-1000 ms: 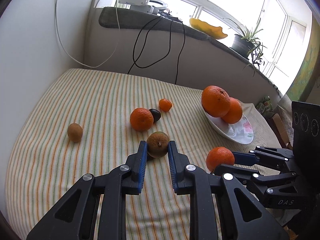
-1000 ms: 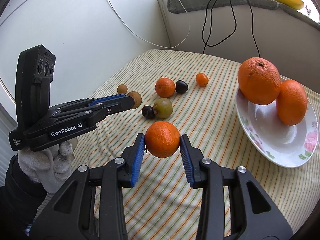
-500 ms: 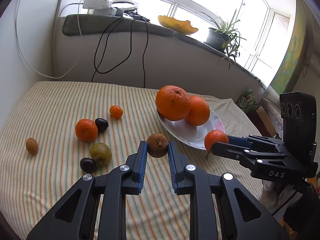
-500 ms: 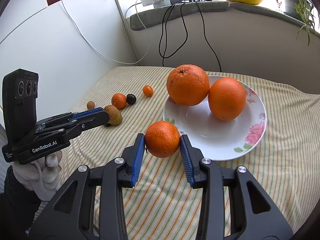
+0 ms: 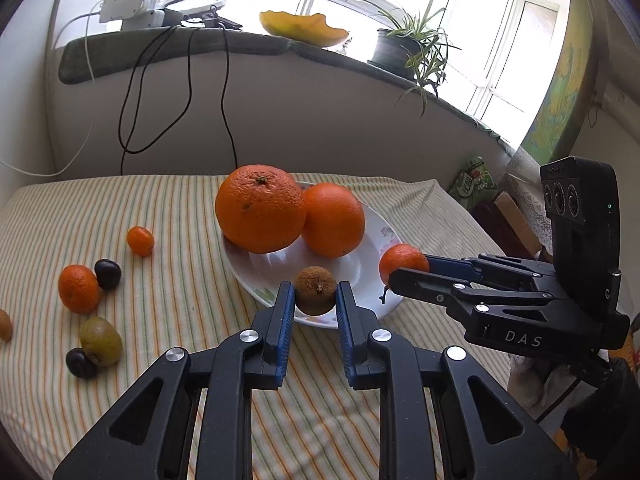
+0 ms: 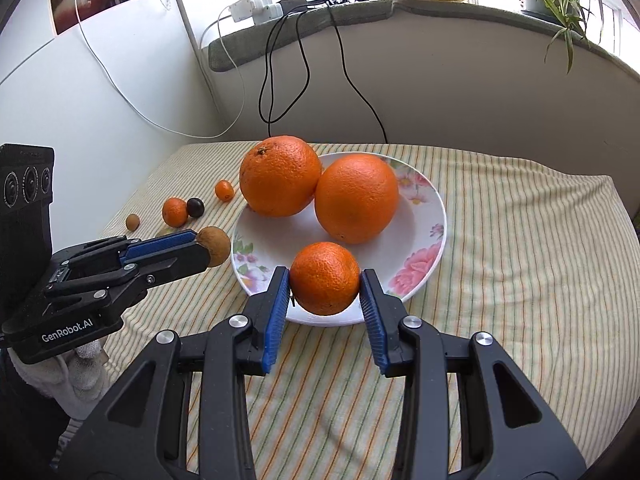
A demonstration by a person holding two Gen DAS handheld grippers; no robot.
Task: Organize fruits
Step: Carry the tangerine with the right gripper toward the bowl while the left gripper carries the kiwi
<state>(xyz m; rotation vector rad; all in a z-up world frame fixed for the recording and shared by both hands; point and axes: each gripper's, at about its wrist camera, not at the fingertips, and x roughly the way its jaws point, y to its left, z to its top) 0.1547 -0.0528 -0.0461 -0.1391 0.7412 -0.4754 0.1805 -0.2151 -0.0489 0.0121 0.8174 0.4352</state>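
My left gripper (image 5: 315, 294) is shut on a brown kiwi (image 5: 315, 290) and holds it over the near rim of the white flowered plate (image 5: 248, 276). My right gripper (image 6: 325, 280) is shut on a small tangerine (image 6: 325, 278) above the plate's (image 6: 434, 216) near edge. Two large oranges (image 6: 280, 176) (image 6: 356, 198) lie on the plate. In the left wrist view the right gripper (image 5: 404, 270) with the tangerine (image 5: 402, 261) comes in from the right. In the right wrist view the left gripper (image 6: 208, 246) with the kiwi (image 6: 216, 245) is left of the plate.
On the striped cloth (image 5: 168, 216) left of the plate lie a tangerine (image 5: 78, 289), a dark plum (image 5: 108, 274), a kumquat (image 5: 141, 241), a green kiwi (image 5: 101, 336) and another dark plum (image 5: 80, 363). Black cables (image 5: 224, 92) hang from the sill behind.
Both grippers have carried their fruit from over the cloth toward the plate. Each now holds its fruit at the plate's near rim. The loose fruit lies where it was.
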